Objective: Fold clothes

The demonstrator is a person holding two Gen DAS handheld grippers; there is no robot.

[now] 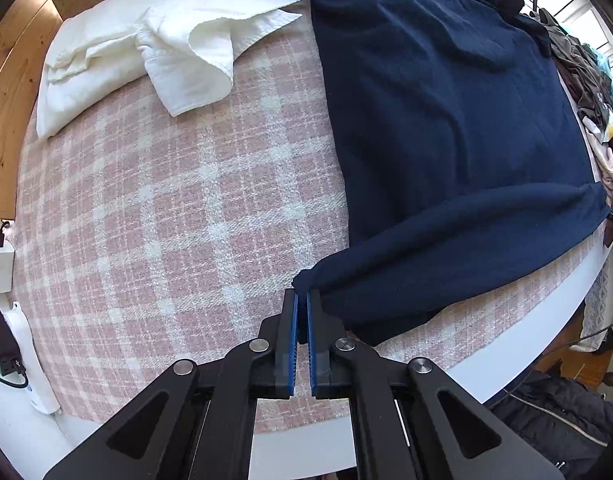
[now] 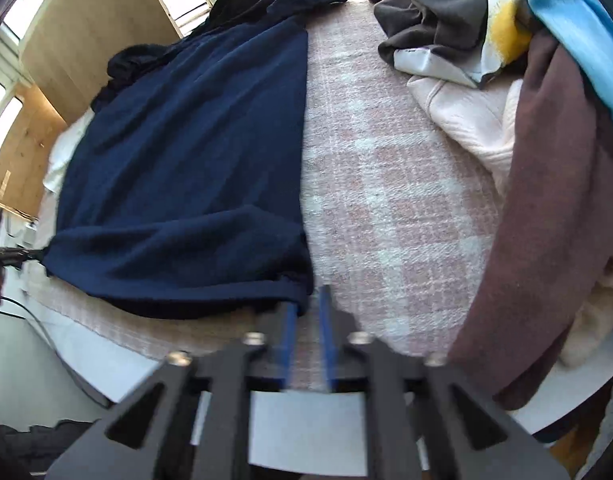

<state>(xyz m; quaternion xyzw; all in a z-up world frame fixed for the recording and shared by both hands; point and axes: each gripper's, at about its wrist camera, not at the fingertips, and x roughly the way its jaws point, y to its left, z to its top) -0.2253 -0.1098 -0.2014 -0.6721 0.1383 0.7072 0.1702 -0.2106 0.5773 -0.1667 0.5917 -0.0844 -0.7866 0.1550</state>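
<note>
Tablecloth (image 1: 154, 208), pink-and-white checked, carried one navy fleece pullover (image 1: 446, 128) lying flat, long axis running away from me; my left claw (image 1: 302, 300) pinched its near left hem corner; my right claw (image 2: 308, 300), blurred, stood slightly parted beside the right corner, seemingly holding nothing.

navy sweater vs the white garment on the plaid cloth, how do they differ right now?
The navy sweater is dark blue; the white garment is white. The navy sweater lies spread mostly flat with its near hem folded over; the white garment sits bunched and creased. The left hand-held gripper pinches the navy sweater's corner; nothing touches the white garment. Both rest on the pink plaid cloth.
</note>
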